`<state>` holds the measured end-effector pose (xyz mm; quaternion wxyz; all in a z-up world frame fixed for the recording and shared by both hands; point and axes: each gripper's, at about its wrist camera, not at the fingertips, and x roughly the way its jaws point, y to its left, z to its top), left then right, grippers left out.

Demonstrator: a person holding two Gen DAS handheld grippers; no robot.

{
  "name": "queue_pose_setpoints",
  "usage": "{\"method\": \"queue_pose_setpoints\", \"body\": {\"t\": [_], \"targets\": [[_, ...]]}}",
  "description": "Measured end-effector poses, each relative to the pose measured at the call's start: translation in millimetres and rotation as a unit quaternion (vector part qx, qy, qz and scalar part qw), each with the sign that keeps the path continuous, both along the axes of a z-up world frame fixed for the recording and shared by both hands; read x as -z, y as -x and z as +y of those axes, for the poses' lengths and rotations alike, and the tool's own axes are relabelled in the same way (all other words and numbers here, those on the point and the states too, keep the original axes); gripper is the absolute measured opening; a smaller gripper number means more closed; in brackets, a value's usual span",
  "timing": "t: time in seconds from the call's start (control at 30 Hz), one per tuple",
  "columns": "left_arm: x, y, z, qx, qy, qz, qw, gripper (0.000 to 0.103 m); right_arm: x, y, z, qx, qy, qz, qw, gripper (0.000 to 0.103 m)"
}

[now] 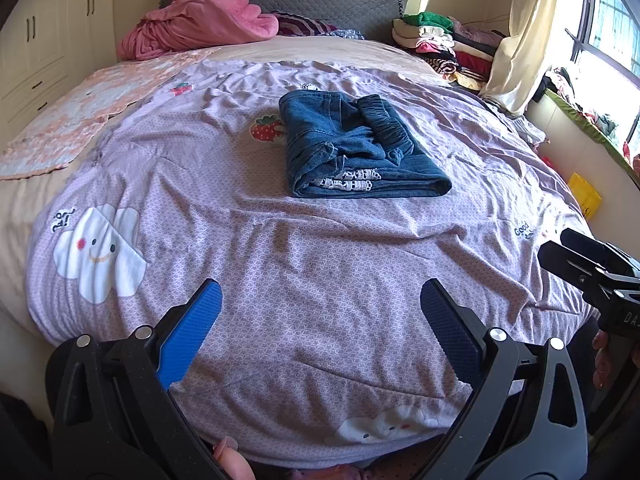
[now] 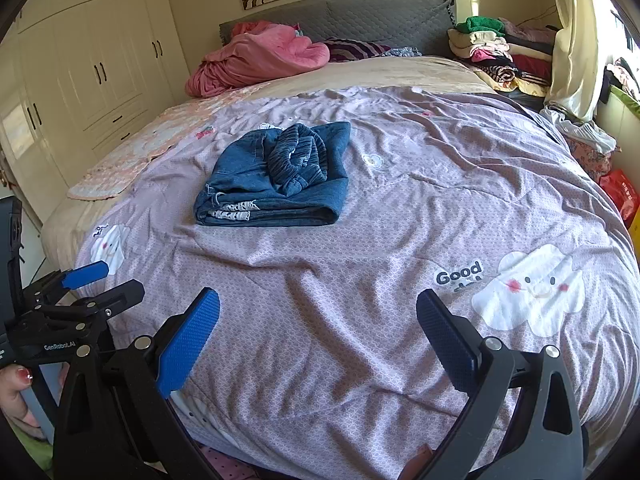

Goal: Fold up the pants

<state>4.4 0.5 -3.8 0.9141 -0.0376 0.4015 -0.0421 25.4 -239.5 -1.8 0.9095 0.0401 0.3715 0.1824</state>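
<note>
**On the bed: pants folded, both grippers released**

Mid-bed, on the lilac quilt (image 1: pixel 320 248), your pants (image 1: pixel 352 148) lie as a compact folded denim bundle. Their elastic waistband is bunched on top, a folded edge faces you, and a strip of white patterned fabric shows at the near left of the stack. A strawberry print (image 1: pixel 266 128) sits just beside the bundle's left edge.

Your left gripper (image 1: pixel 320 312) hovers above the near part of the quilt, well short of the pants. Its blue-padded fingers (image 1: pixel 192 336) are spread wide and grasp nothing. Your right gripper (image 2: pixel 318 316) is in the same condition: fingers (image 2: pixel 188 344) released, wide apart, over bare quilt beside the cloud print (image 2: pixel 528 292) and the word "Good". Each gripper appears at the edge of the other's view.

At the headboard (image 2: pixel 360 16) end you have a pink blanket (image 2: pixel 260 56) heaped on the left and a stack of folded clothes (image 2: pixel 488 48) on the right. White wardrobes (image 2: pixel 80 60) line the left wall.
</note>
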Motion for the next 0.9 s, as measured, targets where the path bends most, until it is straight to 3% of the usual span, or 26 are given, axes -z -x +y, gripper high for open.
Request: {"method": "queue_pose_setpoints", "body": {"t": [0.9], "targets": [[0.5, 1.0, 2.6, -0.004, -0.004, 0.005, 1.0000, 0.093, 1.3, 0.3, 1.5, 0.001, 0.004, 0.001, 1.000, 0.098]]}}
